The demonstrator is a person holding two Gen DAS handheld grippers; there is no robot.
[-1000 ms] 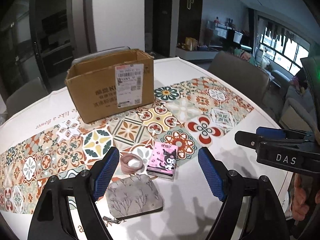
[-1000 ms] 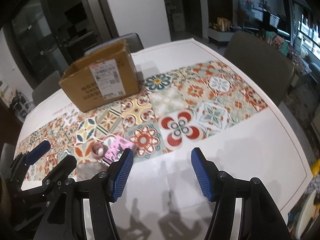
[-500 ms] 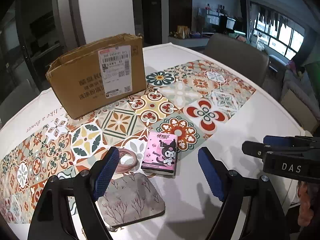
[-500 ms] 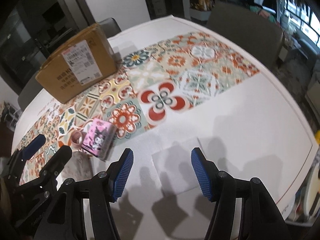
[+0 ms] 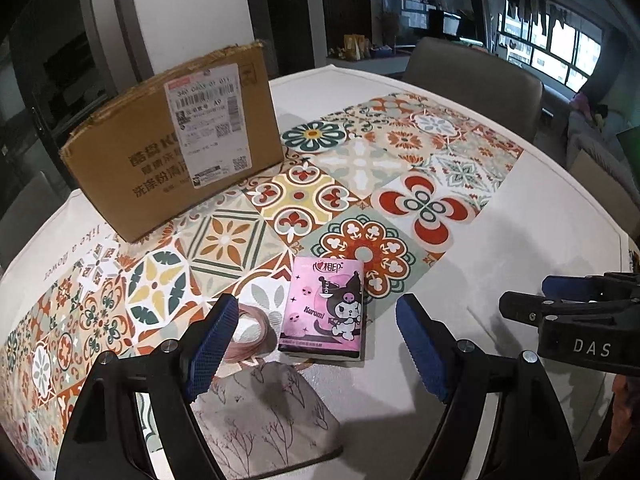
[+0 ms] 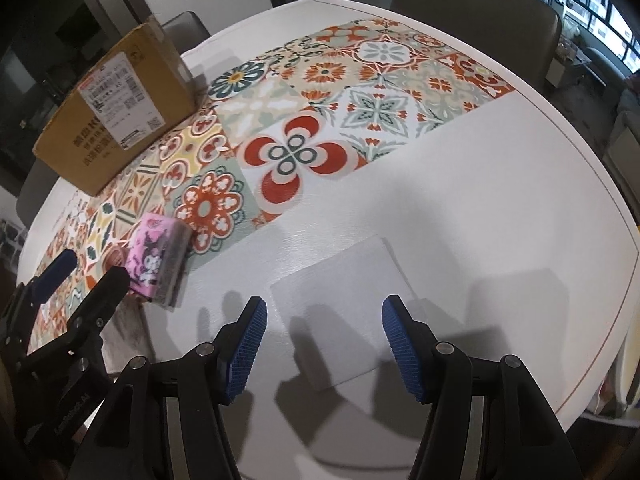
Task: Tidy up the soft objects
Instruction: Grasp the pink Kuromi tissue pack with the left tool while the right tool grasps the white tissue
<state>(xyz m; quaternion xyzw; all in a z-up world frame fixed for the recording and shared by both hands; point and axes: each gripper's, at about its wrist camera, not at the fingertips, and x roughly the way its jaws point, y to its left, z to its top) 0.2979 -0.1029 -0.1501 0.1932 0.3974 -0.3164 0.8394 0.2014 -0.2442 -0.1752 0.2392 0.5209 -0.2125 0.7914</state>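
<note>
Step in hand, as judged: approach, before the first pickup. Nothing is being carried, and the cardboard box (image 5: 176,140), the likely container, is standing well ahead of both tools on the patterned table (image 6: 480,200).

Left gripper (image 5: 312,348): the jaws are standing wide apart with nothing between the pads. It is pointing steeply down at a cluster of soft items. The pink tissue pack (image 5: 326,312) is lying flat just ahead of the jaw gap, slightly toward the right finger. A pink hair band (image 5: 250,334) is lying beside the left finger, partly hidden behind it. A grey floral pouch (image 5: 260,420) is lying below the gap, nearest the tool, touching or overlapping the band; which cannot be told.

Right gripper (image 6: 324,348): the jaws are parted and empty. A flat white sheet (image 6: 344,292), possibly a tissue or a cloth, is lying directly beneath and ahead of its gap.

Next move, as judged: each tool is needing to straddle one item and close on it. The tissue pack is offering firm side edges. The white sheet is lying flush with the table, so the pads are likely needing to press down and pinch up a fold. Crowding at the left cluster is risking a double pick.
</note>
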